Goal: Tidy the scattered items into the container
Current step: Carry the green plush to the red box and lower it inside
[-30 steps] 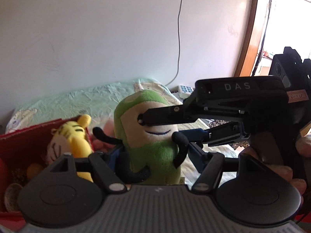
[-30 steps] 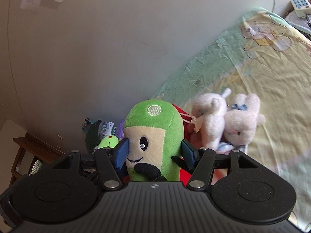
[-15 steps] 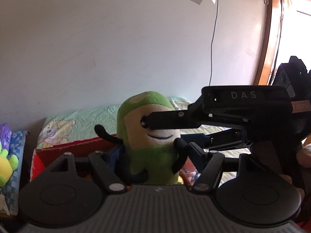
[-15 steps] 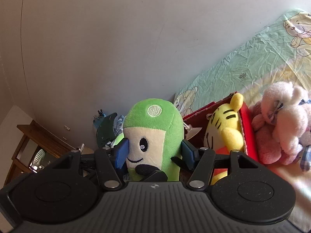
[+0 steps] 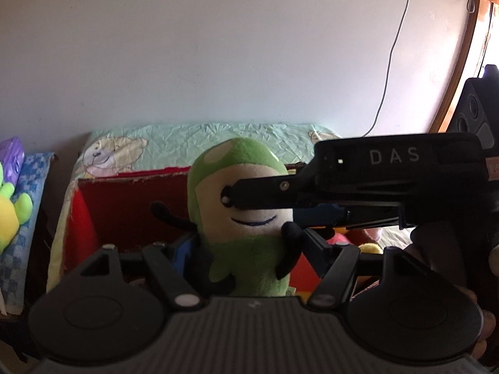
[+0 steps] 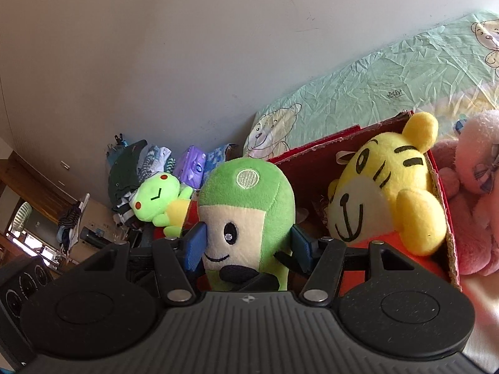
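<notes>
A green plush doll [image 5: 240, 212] with a cream face and black arms is held by both grippers over a red cardboard box [image 5: 131, 205]. My left gripper [image 5: 249, 249] is shut on the doll's lower body. My right gripper [image 6: 246, 246] is shut on its head, which shows in the right wrist view [image 6: 246, 215]. In the left wrist view the right gripper's black body comes in from the right across the doll's face. The red box [image 6: 312, 162] holds a yellow tiger plush [image 6: 386, 193].
A pink plush [image 6: 477, 193] lies right of the box on the pale green bed sheet [image 6: 374, 93]. A lime-green frog plush [image 6: 156, 199] and a purple pack [image 6: 190, 168] sit on a side shelf left of the bed. A grey wall stands behind.
Both grippers have carried the green doll leftward, from over the bed beside the pink plushes to over the red box. The tiger plush now shows close on the right.
</notes>
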A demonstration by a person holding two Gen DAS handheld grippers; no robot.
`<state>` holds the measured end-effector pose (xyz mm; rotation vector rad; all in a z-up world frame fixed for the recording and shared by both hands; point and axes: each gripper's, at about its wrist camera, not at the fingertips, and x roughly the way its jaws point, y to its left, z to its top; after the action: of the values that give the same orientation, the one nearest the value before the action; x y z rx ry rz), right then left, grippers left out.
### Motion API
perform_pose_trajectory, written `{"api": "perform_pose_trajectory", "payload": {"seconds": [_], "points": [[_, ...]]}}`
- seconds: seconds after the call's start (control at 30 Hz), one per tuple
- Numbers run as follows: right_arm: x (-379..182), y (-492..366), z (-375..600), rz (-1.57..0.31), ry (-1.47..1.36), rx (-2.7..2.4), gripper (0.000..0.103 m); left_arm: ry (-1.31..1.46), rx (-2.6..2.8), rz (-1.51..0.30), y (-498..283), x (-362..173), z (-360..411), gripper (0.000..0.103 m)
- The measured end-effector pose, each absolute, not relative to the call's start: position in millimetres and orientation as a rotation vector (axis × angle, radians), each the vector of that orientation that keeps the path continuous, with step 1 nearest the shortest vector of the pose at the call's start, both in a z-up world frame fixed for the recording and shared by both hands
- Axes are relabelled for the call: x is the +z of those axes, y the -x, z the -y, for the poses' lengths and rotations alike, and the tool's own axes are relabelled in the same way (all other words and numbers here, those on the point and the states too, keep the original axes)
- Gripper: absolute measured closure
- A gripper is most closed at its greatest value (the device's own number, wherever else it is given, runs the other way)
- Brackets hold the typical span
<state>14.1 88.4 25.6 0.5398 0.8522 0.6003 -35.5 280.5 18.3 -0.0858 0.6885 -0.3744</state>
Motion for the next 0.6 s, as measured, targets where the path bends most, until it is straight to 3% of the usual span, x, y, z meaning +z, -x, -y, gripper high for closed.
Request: {"api": "perform_pose_trajectory", "payload": {"seconds": [0.6], "points": [[1,-37,-124,-0.929,-0.253,0.492,0.043,0.094,-0.383,-0.862,10,-14,-275,0.034]]}}
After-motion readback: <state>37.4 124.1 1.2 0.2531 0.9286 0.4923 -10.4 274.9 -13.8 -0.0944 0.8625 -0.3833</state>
